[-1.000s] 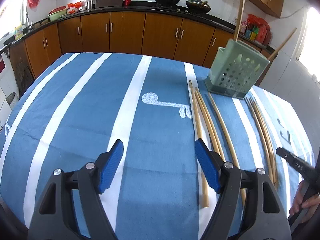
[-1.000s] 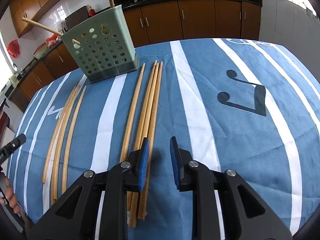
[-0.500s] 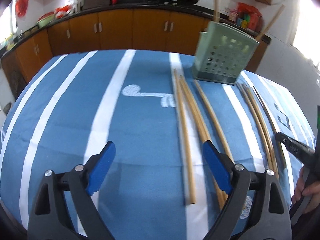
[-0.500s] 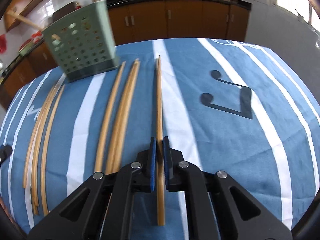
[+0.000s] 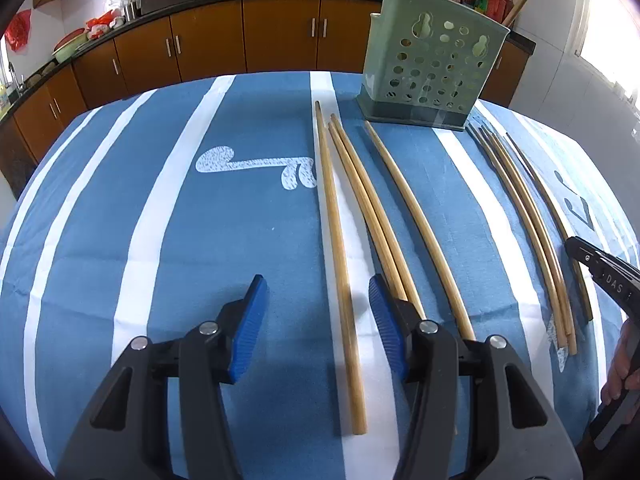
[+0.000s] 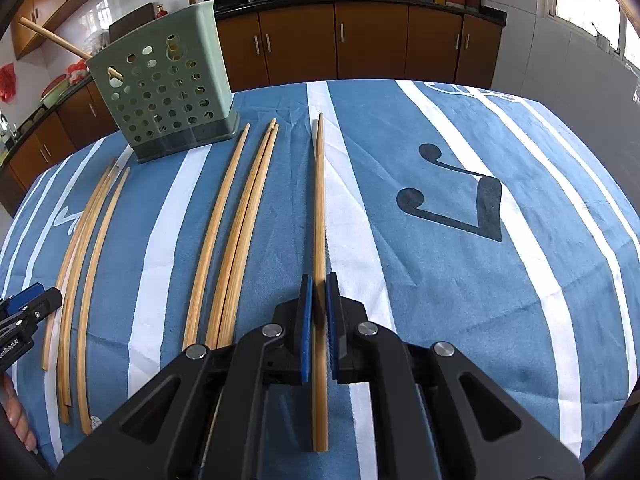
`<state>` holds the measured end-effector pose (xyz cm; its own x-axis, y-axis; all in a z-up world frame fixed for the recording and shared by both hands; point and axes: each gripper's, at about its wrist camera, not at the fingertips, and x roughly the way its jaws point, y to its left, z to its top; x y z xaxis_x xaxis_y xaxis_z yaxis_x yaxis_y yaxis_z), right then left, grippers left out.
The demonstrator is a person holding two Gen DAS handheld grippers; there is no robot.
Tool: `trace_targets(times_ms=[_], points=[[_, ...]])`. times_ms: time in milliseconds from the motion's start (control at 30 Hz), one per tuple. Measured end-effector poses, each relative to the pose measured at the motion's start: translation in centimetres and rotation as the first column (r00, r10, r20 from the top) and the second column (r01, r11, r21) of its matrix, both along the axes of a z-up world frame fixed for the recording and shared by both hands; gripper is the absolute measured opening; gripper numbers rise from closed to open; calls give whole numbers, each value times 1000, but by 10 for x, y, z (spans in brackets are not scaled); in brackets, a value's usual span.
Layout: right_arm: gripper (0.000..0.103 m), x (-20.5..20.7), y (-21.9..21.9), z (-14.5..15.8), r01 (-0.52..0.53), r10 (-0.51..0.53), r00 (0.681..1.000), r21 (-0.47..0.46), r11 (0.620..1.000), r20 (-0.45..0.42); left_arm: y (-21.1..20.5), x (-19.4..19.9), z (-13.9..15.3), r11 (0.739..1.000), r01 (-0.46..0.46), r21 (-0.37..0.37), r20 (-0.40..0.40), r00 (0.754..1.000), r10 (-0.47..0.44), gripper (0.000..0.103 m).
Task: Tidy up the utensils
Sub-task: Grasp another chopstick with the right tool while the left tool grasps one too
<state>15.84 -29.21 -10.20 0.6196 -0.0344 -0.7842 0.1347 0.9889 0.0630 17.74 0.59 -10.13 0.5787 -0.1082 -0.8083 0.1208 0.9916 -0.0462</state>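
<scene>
Several long bamboo chopsticks lie on the blue striped tablecloth (image 5: pixel 120 200). A green perforated utensil holder (image 5: pixel 434 60) stands at the far side with two chopsticks in it; it also shows in the right wrist view (image 6: pixel 168 84). My right gripper (image 6: pixel 317 292) is shut on one chopstick (image 6: pixel 319 200), which points away toward the holder. My left gripper (image 5: pixel 316 304) is open and empty, its pads either side of a chopstick (image 5: pixel 336 216) lying on the cloth. Three more chopsticks (image 5: pixel 400 208) lie to its right.
Another bunch of chopsticks (image 5: pixel 532 220) lies near the table's right edge. Brown kitchen cabinets (image 5: pixel 280 36) and a counter with woks run behind the table. Each gripper's tip shows at the edge of the other's view (image 6: pixel 24 316).
My right gripper has closed on one chopstick and shifted it right, away from its neighbours. My left gripper has moved right and now straddles a chopstick, still open.
</scene>
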Motion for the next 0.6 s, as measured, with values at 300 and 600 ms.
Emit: trace_targets(times_ms=[300, 600], points=[[8, 4, 2, 0, -23, 23, 1000, -23, 999, 2, 11, 9, -2, 999, -40, 28, 14, 999, 40, 10], [8, 24, -18, 0, 30, -28, 999, -66, 997, 20, 62, 31, -4, 991, -137, 14, 10, 991, 137, 9]])
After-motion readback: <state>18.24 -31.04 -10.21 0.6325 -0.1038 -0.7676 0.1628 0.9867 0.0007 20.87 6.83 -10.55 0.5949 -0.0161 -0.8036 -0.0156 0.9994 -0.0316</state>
